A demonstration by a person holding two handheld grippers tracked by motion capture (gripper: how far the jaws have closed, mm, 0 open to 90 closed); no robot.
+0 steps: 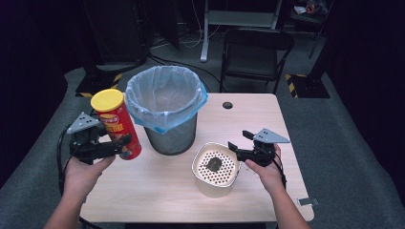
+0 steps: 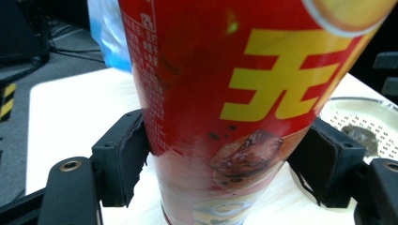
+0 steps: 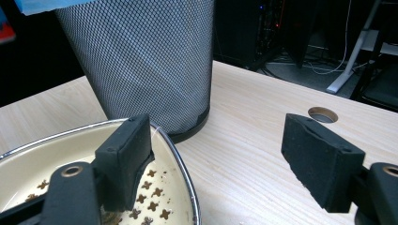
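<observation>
Red cardboard chip can (image 1: 118, 125), yellow lid on top, clamped low on its body by the left claw (image 1: 116, 144); in the left gripper view both pads press its sides. Can is tilted a little, held clear of the table (image 1: 267, 119) over the left edge, just beside the mesh waste bin (image 1: 168, 110).

Bin stands at the middle of the table toward the far edge, lined with a pale blue bag (image 1: 143, 114), mouth open.

Right claw (image 1: 236, 149) sits at the rim of the cream perforated container (image 1: 216, 170) near the front edge; one pad is over the inside of the rim, the other out over bare table. Jaws stand wide apart, gripping nothing. A dark lump (image 1: 213, 164) lies on the container's holed floor.

Step in hand, as I read it: carrying the can up toward the bin for disposal. Next move calls for bringing it over the bag-lined mouth, clearing the rim, then releasing so it drops inside. Risk: the can's bottom catching the bag's folded edge.
</observation>
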